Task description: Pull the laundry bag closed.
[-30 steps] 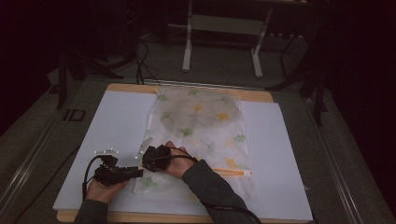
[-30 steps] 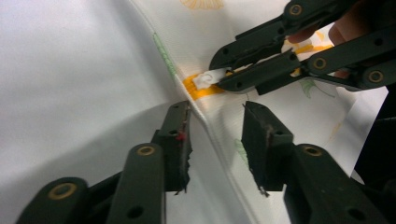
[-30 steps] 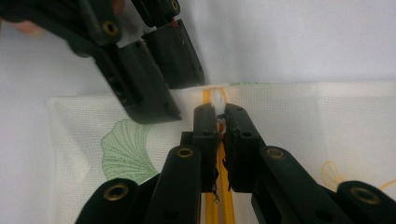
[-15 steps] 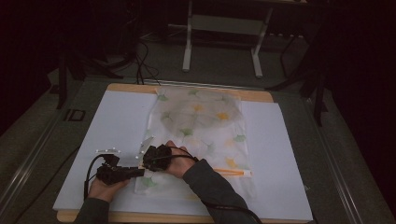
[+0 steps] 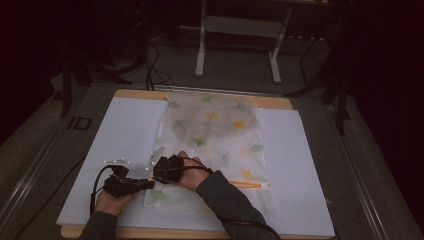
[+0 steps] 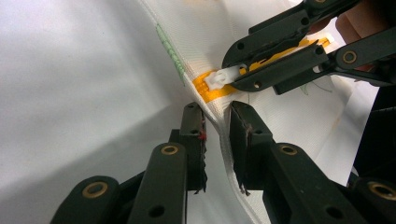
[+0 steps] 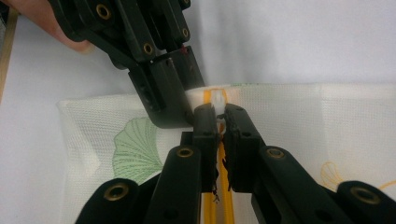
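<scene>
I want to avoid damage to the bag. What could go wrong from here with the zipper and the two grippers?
1. The right gripper pinches only the small white slider; it may slip off when pulled.
2. The left gripper has just been closing on the bag edge beside the yellow zipper, with a gap at one pad, so the edge may pull free.
3. Both grippers sit very close and could collide.

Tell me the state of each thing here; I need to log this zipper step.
Storage bag: flat on the table, leaf-printed, part-clear.
Yellow zipper: runs along the bag's near edge.
White slider: at the zipper's end.
Right claw: shut on the slider.
Left claw: just been closing, the bag's edge between its jaws, a gap still showing.
</scene>
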### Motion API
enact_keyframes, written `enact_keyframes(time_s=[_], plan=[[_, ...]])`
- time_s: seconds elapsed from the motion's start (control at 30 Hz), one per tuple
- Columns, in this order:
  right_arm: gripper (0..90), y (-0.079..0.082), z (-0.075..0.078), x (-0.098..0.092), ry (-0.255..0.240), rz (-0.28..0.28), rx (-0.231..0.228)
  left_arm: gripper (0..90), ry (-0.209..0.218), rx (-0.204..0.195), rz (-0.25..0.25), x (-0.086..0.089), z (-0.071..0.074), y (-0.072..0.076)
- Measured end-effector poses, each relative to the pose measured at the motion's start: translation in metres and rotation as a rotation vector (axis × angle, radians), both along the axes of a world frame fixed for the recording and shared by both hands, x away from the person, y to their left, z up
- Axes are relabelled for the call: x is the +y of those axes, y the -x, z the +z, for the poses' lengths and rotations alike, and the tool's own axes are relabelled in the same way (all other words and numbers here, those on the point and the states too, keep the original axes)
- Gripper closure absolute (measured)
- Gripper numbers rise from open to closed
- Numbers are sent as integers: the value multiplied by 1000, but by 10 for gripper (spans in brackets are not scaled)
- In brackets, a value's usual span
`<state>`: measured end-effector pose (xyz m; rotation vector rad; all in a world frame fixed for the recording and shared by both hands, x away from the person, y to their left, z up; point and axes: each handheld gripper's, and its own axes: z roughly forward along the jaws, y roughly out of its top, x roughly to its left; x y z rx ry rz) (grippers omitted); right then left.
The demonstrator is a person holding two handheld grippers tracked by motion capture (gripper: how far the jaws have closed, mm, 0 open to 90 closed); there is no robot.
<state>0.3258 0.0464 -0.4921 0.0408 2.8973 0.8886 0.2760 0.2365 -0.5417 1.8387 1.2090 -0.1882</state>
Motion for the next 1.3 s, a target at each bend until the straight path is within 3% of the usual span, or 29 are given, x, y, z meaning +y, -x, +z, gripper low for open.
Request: enact_keyframes(time_s=[0.17,0.47,1.07,1.3], plan=[[841,0,0,0,-1,1,2,773,-12,-4,-3,-1,0,0],[841,0,0,-2,-5,-1,2,877,-34,-15,-9,-4,2,0],[843,2,0,-7,-10,-6,-7,891,-15,-24,-1,-2,5,4],[845,3,-2,-7,10,-6,-17,892,-10,-24,-3,-2,6,5]])
